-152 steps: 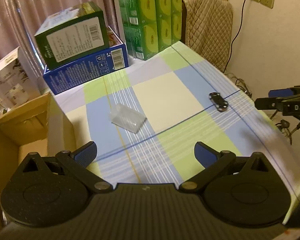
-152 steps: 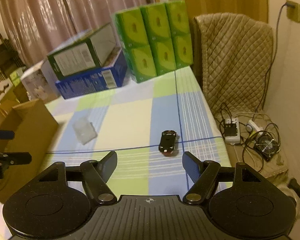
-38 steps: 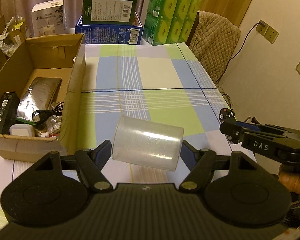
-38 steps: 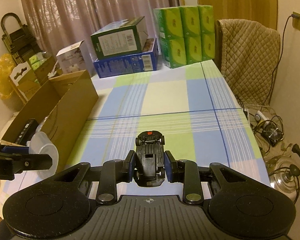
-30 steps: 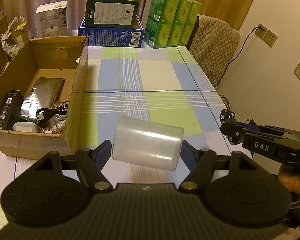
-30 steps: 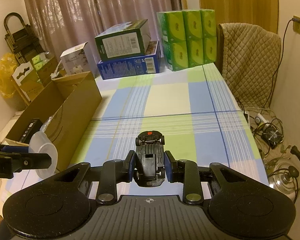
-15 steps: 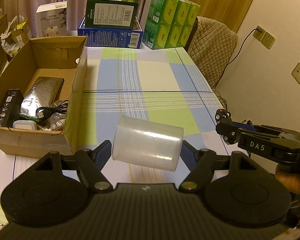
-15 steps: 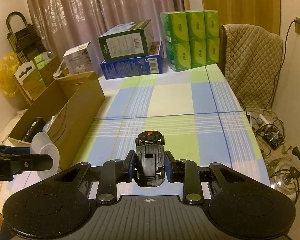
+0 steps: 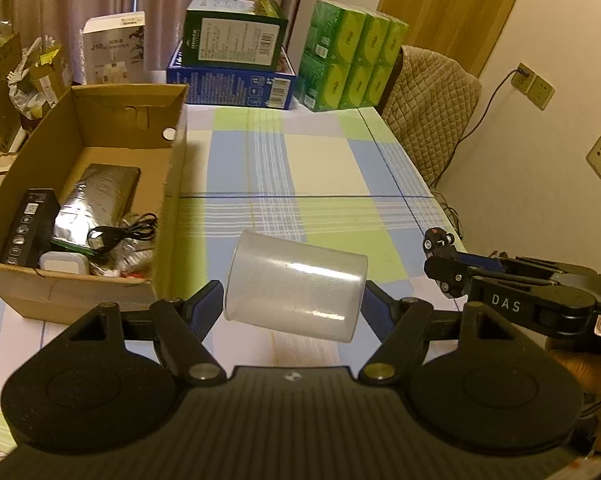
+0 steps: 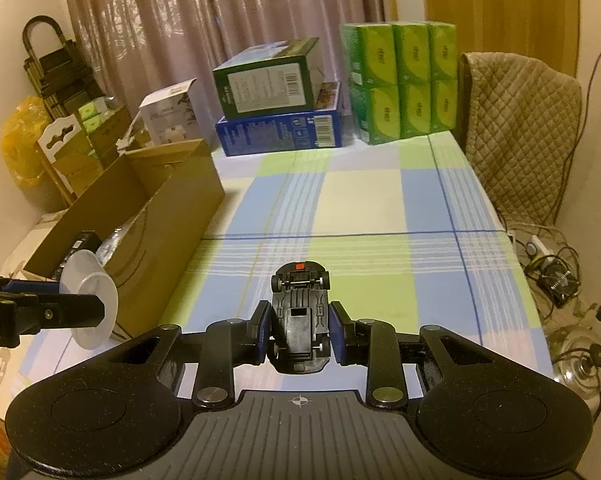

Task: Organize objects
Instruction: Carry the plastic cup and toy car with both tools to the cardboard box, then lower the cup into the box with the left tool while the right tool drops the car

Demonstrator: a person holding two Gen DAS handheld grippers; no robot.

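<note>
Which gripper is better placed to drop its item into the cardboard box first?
Probably the left. The left gripper, shut on the clear cup, sits right beside the cardboard box. The right gripper, holding the toy car, is farther off toward the table's right edge.

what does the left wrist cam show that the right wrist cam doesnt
Only the left wrist view looks down into the cardboard box, showing a silver pouch and a black cable, and shows the plastic cup side-on between the left tongs. Only the right wrist view shows the underside of the toy car clamped in the right tongs, plus the floor clutter beyond the table. Both show the checked tablecloth, the green packs, the stacked boxes and the quilted chair.
</note>
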